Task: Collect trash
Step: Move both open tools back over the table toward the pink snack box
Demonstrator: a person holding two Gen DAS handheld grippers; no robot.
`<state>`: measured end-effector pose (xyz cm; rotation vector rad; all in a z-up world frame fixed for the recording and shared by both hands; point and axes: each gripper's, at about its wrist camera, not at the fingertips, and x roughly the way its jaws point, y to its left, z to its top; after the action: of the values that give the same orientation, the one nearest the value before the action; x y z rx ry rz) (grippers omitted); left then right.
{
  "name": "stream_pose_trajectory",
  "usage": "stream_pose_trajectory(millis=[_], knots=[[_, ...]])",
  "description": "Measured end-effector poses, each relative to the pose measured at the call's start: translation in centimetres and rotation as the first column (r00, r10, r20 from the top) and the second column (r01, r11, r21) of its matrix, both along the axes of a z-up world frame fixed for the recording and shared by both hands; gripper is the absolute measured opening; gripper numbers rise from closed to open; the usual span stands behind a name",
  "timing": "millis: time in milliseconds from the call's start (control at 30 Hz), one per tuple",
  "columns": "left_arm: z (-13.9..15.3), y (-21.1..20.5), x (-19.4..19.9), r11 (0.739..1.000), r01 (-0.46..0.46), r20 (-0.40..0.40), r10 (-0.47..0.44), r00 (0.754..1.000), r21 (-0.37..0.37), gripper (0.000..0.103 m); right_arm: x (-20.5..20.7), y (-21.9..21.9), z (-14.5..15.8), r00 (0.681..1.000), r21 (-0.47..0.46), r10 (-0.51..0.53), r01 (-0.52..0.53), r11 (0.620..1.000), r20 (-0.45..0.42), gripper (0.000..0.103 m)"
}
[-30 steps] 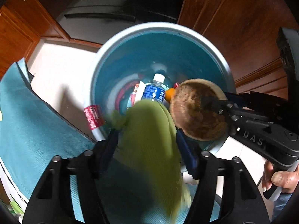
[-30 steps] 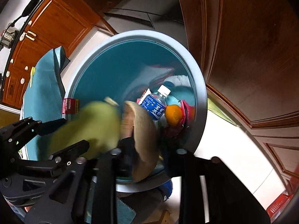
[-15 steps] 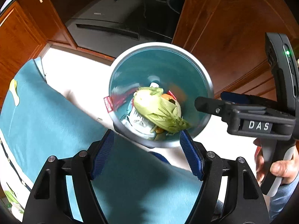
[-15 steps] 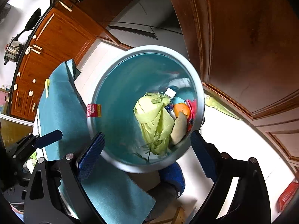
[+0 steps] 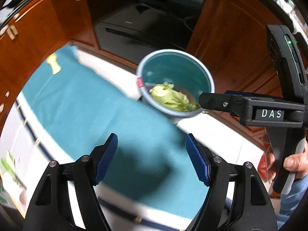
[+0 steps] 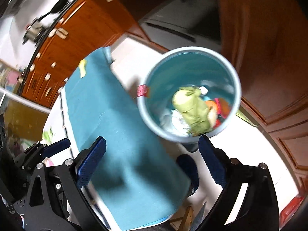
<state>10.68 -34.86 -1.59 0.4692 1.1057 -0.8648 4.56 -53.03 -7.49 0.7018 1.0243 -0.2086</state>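
Bright, even daylight; fisheye bending at the edges, motion blur throughout, soft shadows on the teal cloth [image 5: 92,111].

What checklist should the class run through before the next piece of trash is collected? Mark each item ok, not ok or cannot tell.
1. Left gripper empty, jaws apart: ok.
2. Right gripper empty, jaws just opened wide: ok.
3. Green leafy trash inside the bin: ok.
4. Bin upright beside the teal cloth: ok.
5. Yellow scrap on the cloth's far end, uncollected: not ok.
6. Room left in the bin: cannot tell.
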Motion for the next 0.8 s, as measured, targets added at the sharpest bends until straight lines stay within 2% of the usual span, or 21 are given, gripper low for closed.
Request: stream_pose_trajectory(millis=[133, 300, 567, 800], knots=[[0.5, 4.9, 0.2, 0.998, -0.062, 0.024, 0.062, 0.998, -0.001, 0.074, 1.4, 4.3, 1.1, 0.995, -0.008, 0.096, -0.096, 0.995, -0.006, 0.092], [0.5, 12.4, 0.4, 0.989, -0.146, 0.047, 0.146, 0.988, -0.004, 0.074, 3.3, 10.6, 1.8, 0.972, -0.014, 0.235, -0.236, 0.972, -0.017, 0.092], [-0.3, 24.0, 1.1, 0.954, -0.298, 0.062, 0.298, 0.953, -0.006, 0.074, 5.6, 20.0, 1.8, 0.909, -0.041, 0.413, -0.415, 0.909, -0.056, 0.092], [-1.3, 33.7, 0.4, 0.911, -0.412, 0.092, 0.411, 0.907, 0.001, 0.074, 7.0, 27.9, 0.9, 0.828, -0.03, 0.549, -0.555, 0.831, -0.113, 0.092]])
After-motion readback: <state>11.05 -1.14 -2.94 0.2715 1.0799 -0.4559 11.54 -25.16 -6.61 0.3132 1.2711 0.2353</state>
